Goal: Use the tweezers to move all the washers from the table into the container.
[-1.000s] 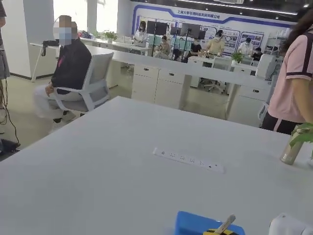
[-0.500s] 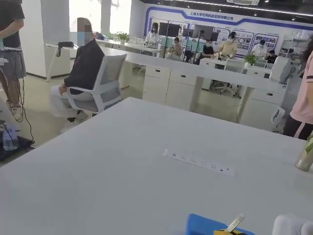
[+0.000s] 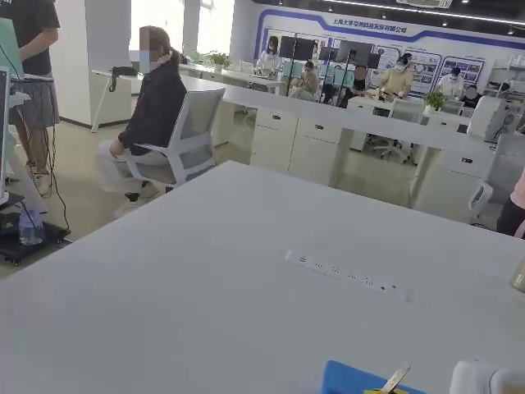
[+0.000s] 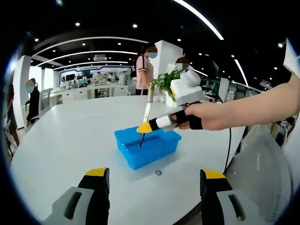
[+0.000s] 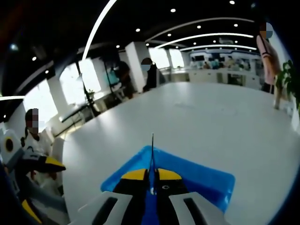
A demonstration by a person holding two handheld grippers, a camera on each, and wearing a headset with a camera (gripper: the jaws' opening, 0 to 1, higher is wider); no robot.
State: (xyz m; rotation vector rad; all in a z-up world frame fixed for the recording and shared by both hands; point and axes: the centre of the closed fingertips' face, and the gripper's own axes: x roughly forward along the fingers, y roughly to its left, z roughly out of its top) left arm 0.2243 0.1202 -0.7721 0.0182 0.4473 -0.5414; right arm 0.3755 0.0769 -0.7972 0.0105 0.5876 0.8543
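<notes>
1. My left gripper [image 4: 154,177] sits low over the near part of the white table [image 4: 70,140], its jaws spread wide with nothing between them
2. My right gripper [image 5: 151,177] has its jaws pinched tight on the tweezers [image 5: 152,150], which stick out ahead as one thin point; I cannot tell whether the tips carry anything
3. In the left gripper view, a hand [image 4: 206,117] holds the right gripper over the blue container [image 4: 147,146], with the tweezers tilted and their tips pointing down into the open top
4. One washer [image 4: 158,173] lies flat on the table just beside the container's near wall, not touching it, and roughly in line with the gap between my left jaws
5. What lies on the container floor I cannot make out from either gripper view
6. In the head view, the container's far edge and the upper end of the tweezers peek in at the bottom, and a power strip [image 3: 349,275] is set into the table well beyond them
7. A potted plant [image 4: 164,83] stands on the far side of the table, behind the container
</notes>
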